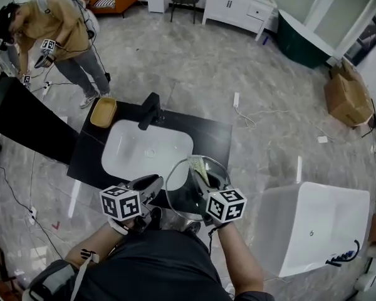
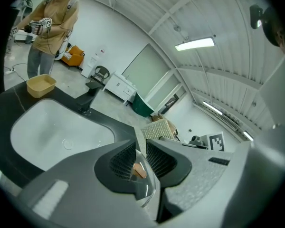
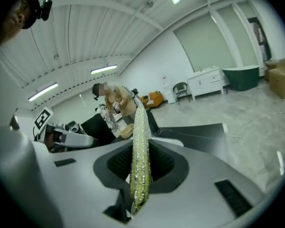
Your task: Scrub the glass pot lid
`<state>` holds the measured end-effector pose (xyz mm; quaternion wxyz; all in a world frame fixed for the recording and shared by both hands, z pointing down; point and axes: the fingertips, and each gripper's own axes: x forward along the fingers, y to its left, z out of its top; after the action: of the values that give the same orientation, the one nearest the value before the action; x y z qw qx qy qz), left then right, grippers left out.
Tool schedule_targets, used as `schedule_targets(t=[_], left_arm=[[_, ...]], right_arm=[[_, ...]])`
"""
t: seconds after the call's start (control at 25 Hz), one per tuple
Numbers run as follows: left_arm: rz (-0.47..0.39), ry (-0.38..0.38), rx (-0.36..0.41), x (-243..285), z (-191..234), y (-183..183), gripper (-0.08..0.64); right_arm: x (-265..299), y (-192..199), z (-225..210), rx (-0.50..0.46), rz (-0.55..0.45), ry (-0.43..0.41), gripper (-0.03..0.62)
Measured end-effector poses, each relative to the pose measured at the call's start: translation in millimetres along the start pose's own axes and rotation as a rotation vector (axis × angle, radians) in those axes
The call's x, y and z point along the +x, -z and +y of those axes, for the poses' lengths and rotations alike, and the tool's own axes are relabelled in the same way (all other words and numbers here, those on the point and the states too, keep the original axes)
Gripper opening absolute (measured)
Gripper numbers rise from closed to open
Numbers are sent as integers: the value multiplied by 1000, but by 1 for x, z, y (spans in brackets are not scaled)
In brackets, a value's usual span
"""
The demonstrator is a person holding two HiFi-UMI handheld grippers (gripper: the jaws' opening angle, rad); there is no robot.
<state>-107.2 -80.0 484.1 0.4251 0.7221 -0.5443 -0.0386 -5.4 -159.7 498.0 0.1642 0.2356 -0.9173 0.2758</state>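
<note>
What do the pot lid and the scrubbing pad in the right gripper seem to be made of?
Pot lid: clear glass, see-through and glossy, with what looks like a thin metal rim.
Scrubbing pad: yellow-green, glittery woven mesh, probably synthetic fibre. It looks thin and flexible.

Round glass pot lid (image 1: pixel 180 194) sits over near-right edge of black countertop (image 1: pixel 210 137), between left gripper (image 1: pixel 156 184) and right gripper (image 1: pixel 199 178). Yellow-green scrub pad (image 1: pixel 198 165) is in right gripper. White oval sink basin (image 1: pixel 144 152) is set in countertop, black faucet (image 1: pixel 151 110) behind it, tan tray (image 1: pixel 103 112) at far-left corner.
</note>
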Motion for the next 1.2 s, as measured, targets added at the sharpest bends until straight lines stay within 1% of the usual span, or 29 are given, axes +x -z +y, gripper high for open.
schedule_targets(t=[0.16, 0.32, 0.44, 0.6, 0.76, 0.84, 1.04, 1.2], left_arm=[[6, 104, 57, 16, -46, -13, 71], [-1, 196, 133, 26, -91, -19, 71], [-34, 235, 218, 25, -120, -27, 71], [-118, 270, 352, 18, -154, -44, 71], [-161, 306, 471, 12, -179, -44, 71], [-158, 312, 507, 13, -182, -39, 71], [-146, 302, 505, 13, -177, -35, 71], [-147, 287, 494, 11, -168, -33, 71]], right_arm=[[-71, -39, -18, 25, -178, 115, 58], [-129, -71, -17, 24, -358, 201, 58], [-160, -87, -9, -8, -446, 254, 58], [-191, -102, 5, -41, -526, 311, 58], [-205, -102, 16, -76, -579, 370, 58], [-204, -101, 20, -84, -591, 391, 58], [-195, -97, 27, -128, -552, 396, 58], [-187, -89, 30, -140, -526, 394, 57]])
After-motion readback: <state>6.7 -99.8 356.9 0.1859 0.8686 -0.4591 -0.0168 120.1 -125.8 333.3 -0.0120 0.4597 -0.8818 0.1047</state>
